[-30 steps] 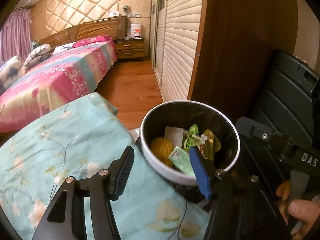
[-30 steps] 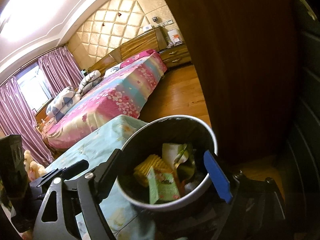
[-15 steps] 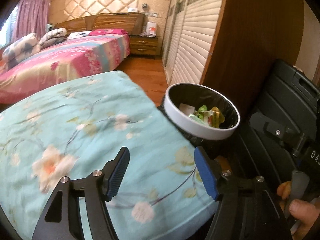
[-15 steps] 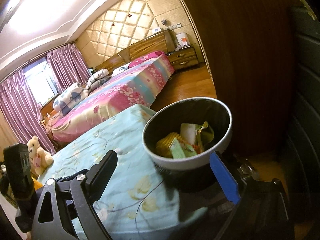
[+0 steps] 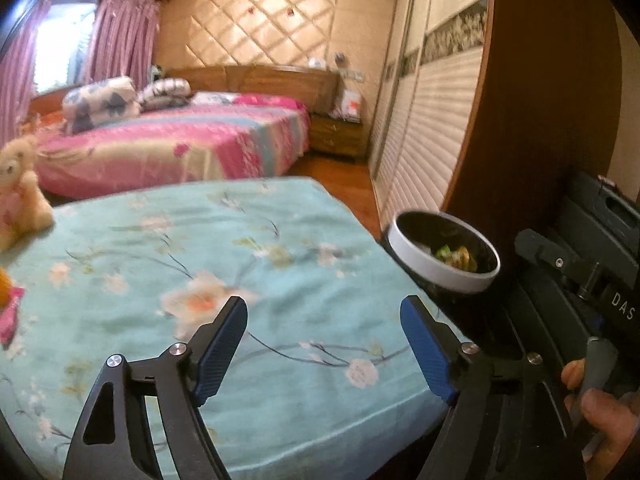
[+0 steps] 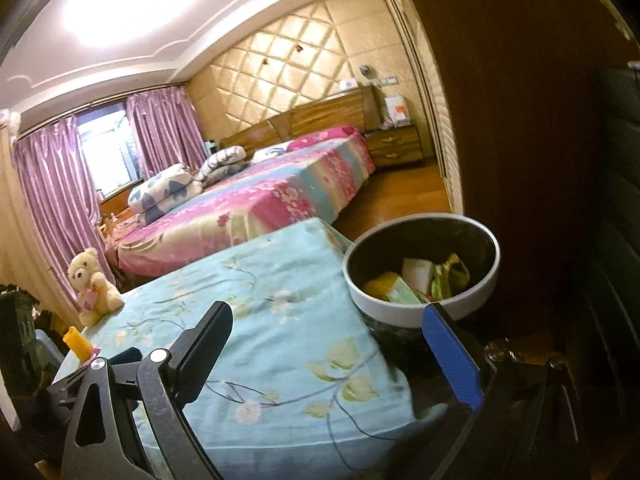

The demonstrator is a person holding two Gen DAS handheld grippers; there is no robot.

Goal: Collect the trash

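A round bin with a white rim (image 5: pixel 440 280) (image 6: pixel 472 300) stands off the right edge of a table with a teal floral cloth (image 5: pixel 200 280) (image 6: pixel 260 320). It holds several wrappers, green and yellow (image 6: pixel 420 280) (image 5: pixel 456 256). My left gripper (image 5: pixel 324 348) is open and empty above the cloth, left of the bin. My right gripper (image 6: pixel 340 352) is open and empty, just before the bin. An orange piece on a pink wrapper (image 5: pixel 8 304) lies at the cloth's left edge; the orange piece also shows in the right wrist view (image 6: pixel 78 342).
A teddy bear (image 5: pixel 20 188) (image 6: pixel 92 284) sits on the cloth's far left corner. A dark wooden panel (image 5: pixel 540 120) and a black case (image 5: pixel 600 248) stand right of the bin. A pink bed (image 5: pixel 180 148) lies beyond.
Both grippers have drawn back and up from the bin and swung left. The bin now looks smaller and sits to the right. More of the cloth and the teddy bear came into view.
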